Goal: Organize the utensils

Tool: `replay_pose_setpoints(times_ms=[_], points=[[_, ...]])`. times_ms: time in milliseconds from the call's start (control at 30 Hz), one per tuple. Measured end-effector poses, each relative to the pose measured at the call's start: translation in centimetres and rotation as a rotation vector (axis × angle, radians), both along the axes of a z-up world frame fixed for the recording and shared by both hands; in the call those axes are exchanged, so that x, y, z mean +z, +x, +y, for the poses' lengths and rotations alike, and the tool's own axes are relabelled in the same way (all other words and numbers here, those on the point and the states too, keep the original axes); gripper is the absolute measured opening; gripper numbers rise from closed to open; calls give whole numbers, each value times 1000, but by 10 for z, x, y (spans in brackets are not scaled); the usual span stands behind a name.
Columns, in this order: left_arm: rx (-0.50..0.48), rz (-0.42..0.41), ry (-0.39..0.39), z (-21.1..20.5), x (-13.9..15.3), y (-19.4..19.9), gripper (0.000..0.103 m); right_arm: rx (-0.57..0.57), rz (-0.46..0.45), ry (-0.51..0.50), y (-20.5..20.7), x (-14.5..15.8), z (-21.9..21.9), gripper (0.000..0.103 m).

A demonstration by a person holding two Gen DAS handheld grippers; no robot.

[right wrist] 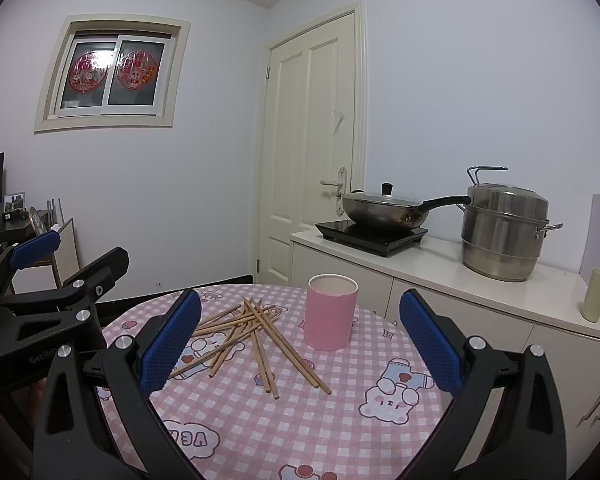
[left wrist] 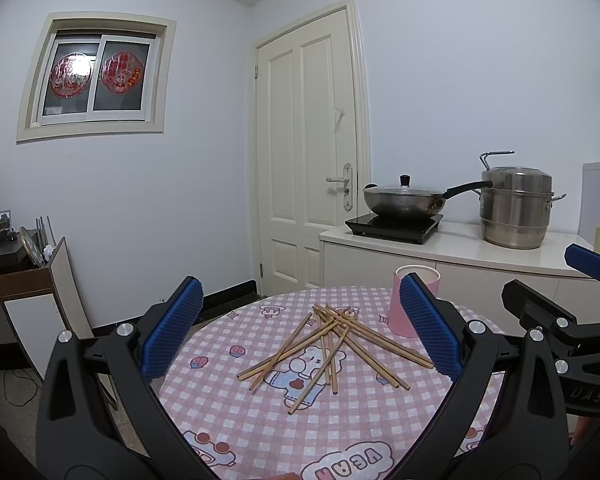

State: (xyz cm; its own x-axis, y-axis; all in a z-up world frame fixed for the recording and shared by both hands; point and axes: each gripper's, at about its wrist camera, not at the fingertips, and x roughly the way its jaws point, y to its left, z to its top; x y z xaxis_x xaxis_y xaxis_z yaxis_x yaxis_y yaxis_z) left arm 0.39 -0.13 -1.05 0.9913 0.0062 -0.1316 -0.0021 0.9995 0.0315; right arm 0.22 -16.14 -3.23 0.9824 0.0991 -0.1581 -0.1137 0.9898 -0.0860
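both the left gripper and the right gripper are hanging wide apart, holding nothing. the sticks are lying crossed beside the cup; grabbing one may be dragging others or tipping it.

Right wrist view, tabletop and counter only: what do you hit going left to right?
left gripper → chopsticks → pink cup → wok on the induction hob → steel steamer pot → pale green cup
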Motion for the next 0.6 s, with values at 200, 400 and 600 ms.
replay_pose_setpoints(times_ms=[200,400,600], points=[[-2,4,1,-1,1,1,97,0,0,0,0,-2,0,96],[-1,4,1,-1,1,1,97,0,1,0,0,-1,0,96],[0,5,4,-1,1,1,97,-1,4,0,-1,-3,1,96]])
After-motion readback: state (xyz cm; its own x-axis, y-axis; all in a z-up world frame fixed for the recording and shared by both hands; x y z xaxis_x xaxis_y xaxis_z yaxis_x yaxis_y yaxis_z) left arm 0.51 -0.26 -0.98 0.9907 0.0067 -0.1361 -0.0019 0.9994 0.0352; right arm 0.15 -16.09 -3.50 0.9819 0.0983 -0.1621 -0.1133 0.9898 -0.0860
